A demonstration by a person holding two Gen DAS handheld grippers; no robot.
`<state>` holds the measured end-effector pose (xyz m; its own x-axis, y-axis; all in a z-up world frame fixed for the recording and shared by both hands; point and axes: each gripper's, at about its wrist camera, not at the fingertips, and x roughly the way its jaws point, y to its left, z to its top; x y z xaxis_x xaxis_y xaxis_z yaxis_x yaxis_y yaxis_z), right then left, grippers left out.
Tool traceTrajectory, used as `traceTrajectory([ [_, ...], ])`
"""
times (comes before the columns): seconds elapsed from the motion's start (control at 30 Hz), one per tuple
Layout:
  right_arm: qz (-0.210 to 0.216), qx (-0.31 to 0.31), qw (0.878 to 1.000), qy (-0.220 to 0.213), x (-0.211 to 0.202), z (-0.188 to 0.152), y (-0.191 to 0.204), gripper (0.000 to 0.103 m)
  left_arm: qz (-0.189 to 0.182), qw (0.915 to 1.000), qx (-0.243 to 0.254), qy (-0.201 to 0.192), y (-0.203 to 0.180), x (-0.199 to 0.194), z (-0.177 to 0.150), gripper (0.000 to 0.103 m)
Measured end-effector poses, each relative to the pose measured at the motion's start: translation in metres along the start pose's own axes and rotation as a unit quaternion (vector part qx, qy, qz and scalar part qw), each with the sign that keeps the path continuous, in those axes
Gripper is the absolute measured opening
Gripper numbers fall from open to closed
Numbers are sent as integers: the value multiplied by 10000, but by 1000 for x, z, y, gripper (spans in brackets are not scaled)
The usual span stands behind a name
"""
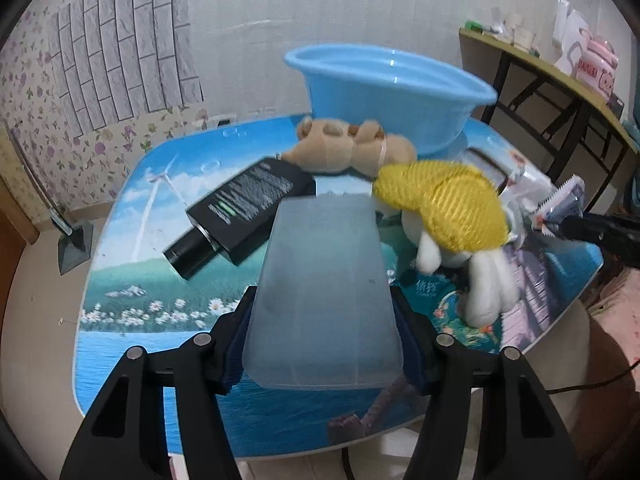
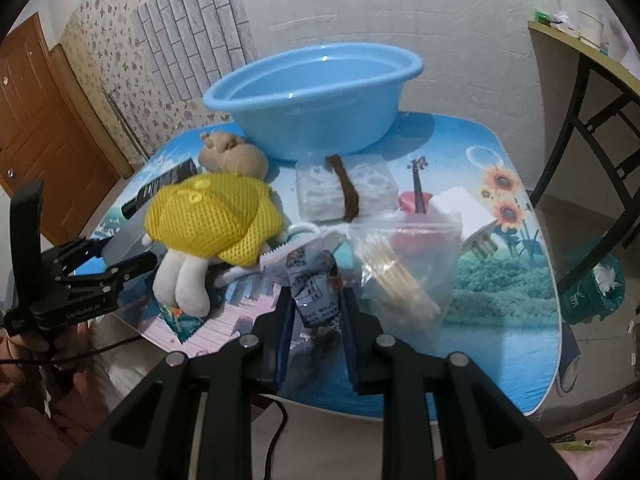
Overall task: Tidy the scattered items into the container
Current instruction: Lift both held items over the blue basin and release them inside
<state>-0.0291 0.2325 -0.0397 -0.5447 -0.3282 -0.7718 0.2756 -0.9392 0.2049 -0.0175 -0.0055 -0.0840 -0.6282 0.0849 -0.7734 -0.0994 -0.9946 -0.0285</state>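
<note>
A light blue basin point(image 1: 394, 96) point(image 2: 316, 96) stands at the far side of the table. My left gripper point(image 1: 324, 320) is shut on a frosted translucent plastic box point(image 1: 324, 292), held above the table's near part. My right gripper point(image 2: 316, 300) is shut on a blue-and-white snack packet point(image 2: 310, 276); that gripper's tip shows at the right edge of the left wrist view point(image 1: 576, 226). A white plush in a yellow mesh top point(image 1: 444, 208) point(image 2: 216, 216), a tan plush bear point(image 1: 352, 148) point(image 2: 234, 156) and a black box with a black tube point(image 1: 244, 204) lie before the basin.
A clear bag of wooden sticks point(image 2: 404, 264), a clear pack with a brown band point(image 2: 344, 192), a red item point(image 2: 416, 204) and a white plug point(image 2: 468, 216) lie on the picture-printed table point(image 2: 500, 300). A side table point(image 1: 560, 80) stands right. A green bin point(image 2: 596, 296) sits on the floor.
</note>
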Motion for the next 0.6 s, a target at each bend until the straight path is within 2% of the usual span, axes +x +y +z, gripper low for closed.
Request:
traceTrajectory([
  [0.2, 103, 60, 9990, -429, -25, 23, 1, 22, -25, 9994, -176, -288, 11, -29, 18, 61],
  [0.4, 180, 28, 9982, -567, -28, 36, 4, 22, -36, 9967, -249, -772, 14, -63, 46, 61],
  [0.6, 355, -109, 9957, -847, -30, 62, 13, 22, -98, 9950, -55, -996, 5, -66, 81, 61],
])
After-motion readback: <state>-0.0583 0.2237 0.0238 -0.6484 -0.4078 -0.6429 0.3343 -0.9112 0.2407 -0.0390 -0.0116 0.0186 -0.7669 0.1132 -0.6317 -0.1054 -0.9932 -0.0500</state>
